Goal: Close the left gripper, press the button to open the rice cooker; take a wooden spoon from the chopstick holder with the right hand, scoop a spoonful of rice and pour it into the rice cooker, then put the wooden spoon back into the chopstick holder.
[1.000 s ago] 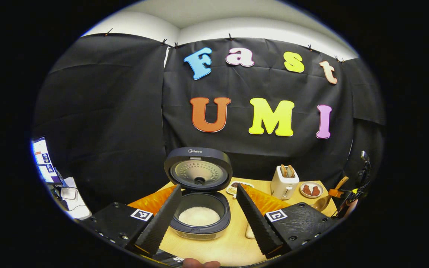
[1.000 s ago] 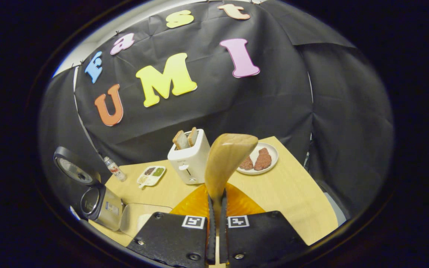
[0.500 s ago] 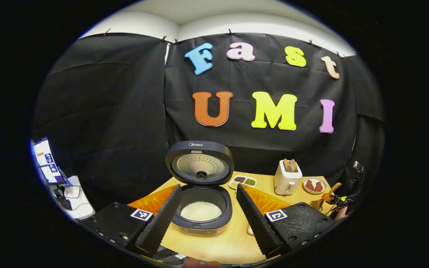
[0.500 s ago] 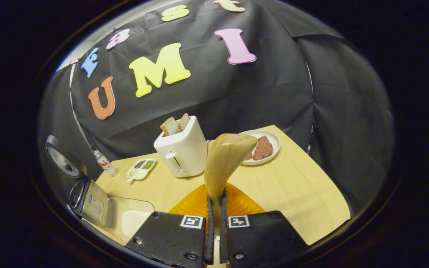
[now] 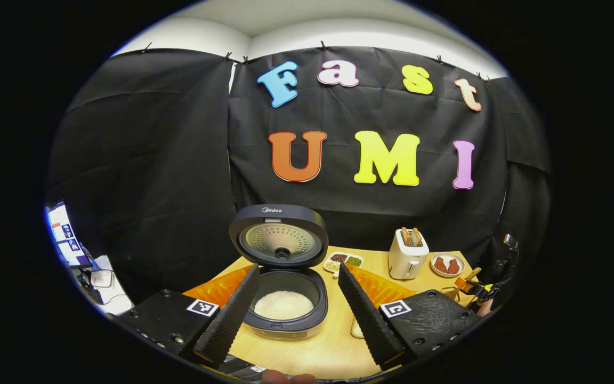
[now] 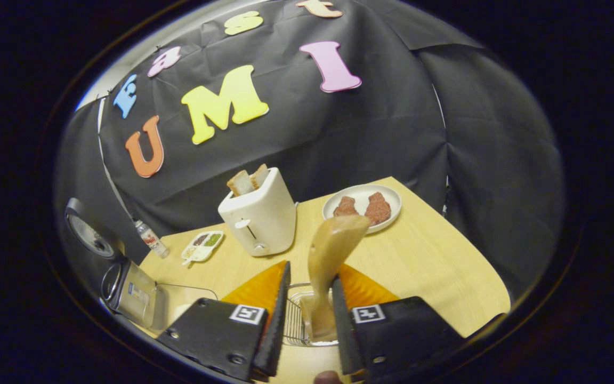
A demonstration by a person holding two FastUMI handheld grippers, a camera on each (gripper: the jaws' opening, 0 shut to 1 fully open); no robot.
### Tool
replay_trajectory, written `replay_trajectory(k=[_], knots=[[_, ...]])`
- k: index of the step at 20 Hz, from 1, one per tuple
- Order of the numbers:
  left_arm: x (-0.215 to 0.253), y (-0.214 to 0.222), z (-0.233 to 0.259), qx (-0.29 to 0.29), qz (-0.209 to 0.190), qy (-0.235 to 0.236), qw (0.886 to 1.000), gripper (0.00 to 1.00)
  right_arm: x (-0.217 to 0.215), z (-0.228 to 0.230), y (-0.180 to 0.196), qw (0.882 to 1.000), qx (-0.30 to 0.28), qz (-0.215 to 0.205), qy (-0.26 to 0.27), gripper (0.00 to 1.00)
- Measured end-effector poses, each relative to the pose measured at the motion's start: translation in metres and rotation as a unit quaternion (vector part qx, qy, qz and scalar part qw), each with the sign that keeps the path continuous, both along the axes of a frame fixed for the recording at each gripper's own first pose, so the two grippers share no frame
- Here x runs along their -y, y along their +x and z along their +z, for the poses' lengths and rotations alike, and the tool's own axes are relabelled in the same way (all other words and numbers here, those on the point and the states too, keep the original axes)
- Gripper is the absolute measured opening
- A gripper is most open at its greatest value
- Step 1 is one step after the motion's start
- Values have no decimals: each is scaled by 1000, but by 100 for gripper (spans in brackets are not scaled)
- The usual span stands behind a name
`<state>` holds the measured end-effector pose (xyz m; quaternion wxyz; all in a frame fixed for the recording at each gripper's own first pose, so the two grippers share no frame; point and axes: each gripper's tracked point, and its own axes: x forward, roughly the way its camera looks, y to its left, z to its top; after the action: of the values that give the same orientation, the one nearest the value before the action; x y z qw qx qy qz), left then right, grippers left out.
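Note:
The rice cooker (image 5: 285,320) stands with its lid (image 5: 279,234) up and white rice (image 5: 284,305) in its pot. My left gripper (image 5: 297,269) hangs open in front of it, one finger to each side, touching nothing. In the right gripper view the wooden spoon (image 6: 333,245) stands bowl-up in the wire chopstick holder (image 6: 292,320). My right gripper (image 6: 309,273) is open around the spoon's handle, with gaps on both sides. The left gripper view shows the right gripper (image 5: 472,288) far off at the table's right edge.
On the wooden table (image 6: 435,261) stand a white toaster (image 6: 259,213) with bread, a plate of meat pieces (image 6: 363,200), a divided condiment dish (image 6: 203,245) and a small bottle (image 6: 147,237). A clear box (image 6: 187,301) sits beside the cooker (image 6: 126,293). A monitor (image 5: 64,240) glows left.
My right gripper has opened and let go of the wooden spoon, which now stands lower, in the chopstick holder. The left gripper has only drifted slightly and stays open.

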<state>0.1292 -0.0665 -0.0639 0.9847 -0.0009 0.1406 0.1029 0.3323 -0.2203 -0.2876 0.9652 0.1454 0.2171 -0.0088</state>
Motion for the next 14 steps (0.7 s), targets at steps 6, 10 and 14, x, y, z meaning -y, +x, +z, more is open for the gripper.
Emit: replay_trajectory(k=[6,10,14], knots=[[-2,11,9,18,-18,-3,1000,95,17,37,-17,999,22,-25,-8,90],[-7,20,24,39,-31,-8,999,95,21,75,-36,998,52,-35,-27,91],[-22,35,40,61,-38,-2,997,95,15,126,-62,993,91,-32,-65,92]])
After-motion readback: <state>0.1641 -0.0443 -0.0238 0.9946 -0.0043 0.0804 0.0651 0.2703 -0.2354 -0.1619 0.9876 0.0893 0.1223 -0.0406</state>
